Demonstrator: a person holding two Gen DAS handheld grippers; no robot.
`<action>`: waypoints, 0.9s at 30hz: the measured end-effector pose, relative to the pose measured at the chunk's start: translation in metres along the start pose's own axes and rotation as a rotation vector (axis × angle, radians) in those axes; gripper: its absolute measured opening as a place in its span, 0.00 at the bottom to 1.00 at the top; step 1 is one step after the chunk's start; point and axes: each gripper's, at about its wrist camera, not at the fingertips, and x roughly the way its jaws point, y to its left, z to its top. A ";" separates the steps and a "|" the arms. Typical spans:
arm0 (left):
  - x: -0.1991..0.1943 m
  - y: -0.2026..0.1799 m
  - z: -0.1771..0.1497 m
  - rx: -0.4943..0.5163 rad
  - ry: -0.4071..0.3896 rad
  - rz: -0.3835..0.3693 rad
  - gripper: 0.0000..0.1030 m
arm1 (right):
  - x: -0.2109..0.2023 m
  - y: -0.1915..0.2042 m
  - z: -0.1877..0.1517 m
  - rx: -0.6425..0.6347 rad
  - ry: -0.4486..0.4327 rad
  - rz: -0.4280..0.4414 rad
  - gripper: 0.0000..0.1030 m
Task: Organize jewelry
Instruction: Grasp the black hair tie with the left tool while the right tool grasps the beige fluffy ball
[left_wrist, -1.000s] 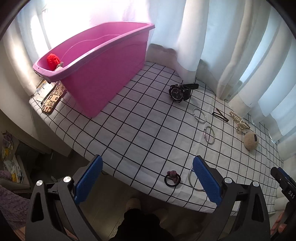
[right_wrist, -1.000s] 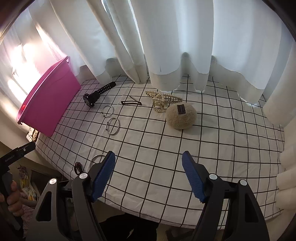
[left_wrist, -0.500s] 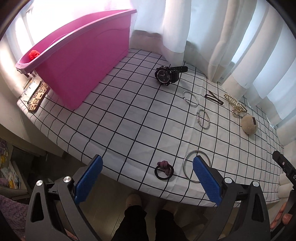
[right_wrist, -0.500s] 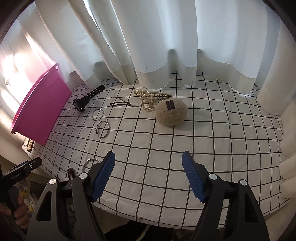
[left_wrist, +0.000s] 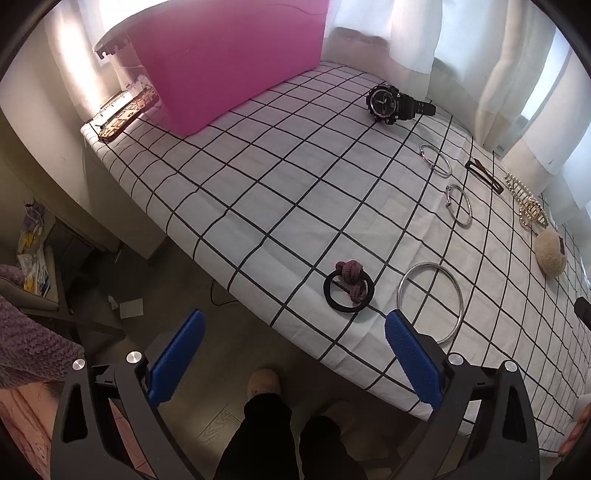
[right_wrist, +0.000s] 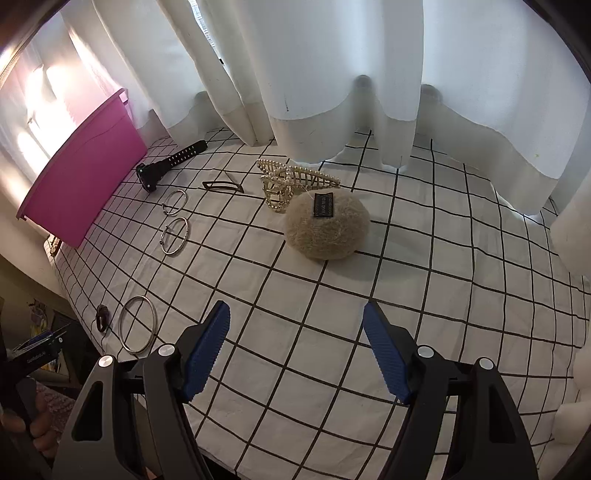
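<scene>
Jewelry lies spread on a white checked cloth (left_wrist: 280, 192). Nearest my open left gripper (left_wrist: 295, 343) are a black hair tie with a purple knot (left_wrist: 348, 287) and a large silver bangle (left_wrist: 430, 301), both near the table's front edge. Farther off lie two smaller bangles (left_wrist: 458, 204) (left_wrist: 436, 159), a black watch (left_wrist: 397, 103), a dark hair clip (left_wrist: 484, 175), a pearl claw clip (right_wrist: 291, 181) and a beige fluffy scrunchie (right_wrist: 327, 230). My right gripper (right_wrist: 297, 349) hangs open above the cloth, in front of the scrunchie, with nothing between its fingers. A pink bin (left_wrist: 225, 55) stands at the far left.
White curtains (right_wrist: 332, 74) hang along the table's back and right sides. A wooden board (left_wrist: 125, 118) lies beside the pink bin at the table's left corner. Below the front edge I see the floor and a person's legs (left_wrist: 280, 432).
Both grippers have sunk toward the table. In the left view the hair tie and large bangle have come closer; in the right view the scrunchie has grown larger. Both stayed open.
</scene>
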 end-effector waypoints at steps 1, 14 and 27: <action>0.005 -0.002 -0.001 0.001 0.005 0.015 0.93 | 0.003 -0.003 0.001 -0.001 0.004 0.006 0.69; 0.051 -0.005 0.004 -0.076 -0.025 0.007 0.95 | 0.039 -0.018 0.014 -0.027 -0.043 0.038 0.69; 0.057 -0.010 0.007 -0.130 -0.079 0.000 0.94 | 0.066 -0.018 0.040 -0.045 -0.049 0.015 0.69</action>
